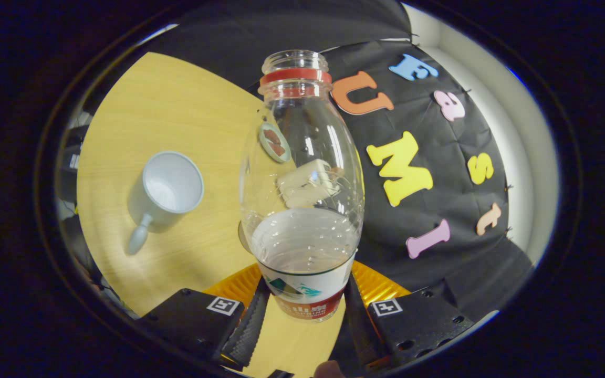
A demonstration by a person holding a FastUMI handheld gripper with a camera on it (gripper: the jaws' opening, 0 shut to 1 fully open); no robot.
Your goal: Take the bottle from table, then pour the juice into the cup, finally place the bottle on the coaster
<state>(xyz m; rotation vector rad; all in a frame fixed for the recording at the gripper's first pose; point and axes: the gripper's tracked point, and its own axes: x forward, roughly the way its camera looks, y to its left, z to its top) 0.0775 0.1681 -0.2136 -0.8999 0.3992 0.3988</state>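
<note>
pale wooden table [187, 110] runs out to the booth's black cloth wall. nearest, the gripper [302, 315] is clamped on the bottle [302, 210], both fingers pressing its labelled base; it is uncapped, with a little liquid inside. farther off, left of the bottle, a white cup [168, 191] stands apart, toward the table's edge.

Riding on the gripper [302, 320], looking forward along its two fingers, tilted down over the wooden table [176, 105]. Sitting very close behind the clear bottle [302, 189], pressed between both fingers; taking in the white cup [168, 191] beyond, beside the bottle.
</note>
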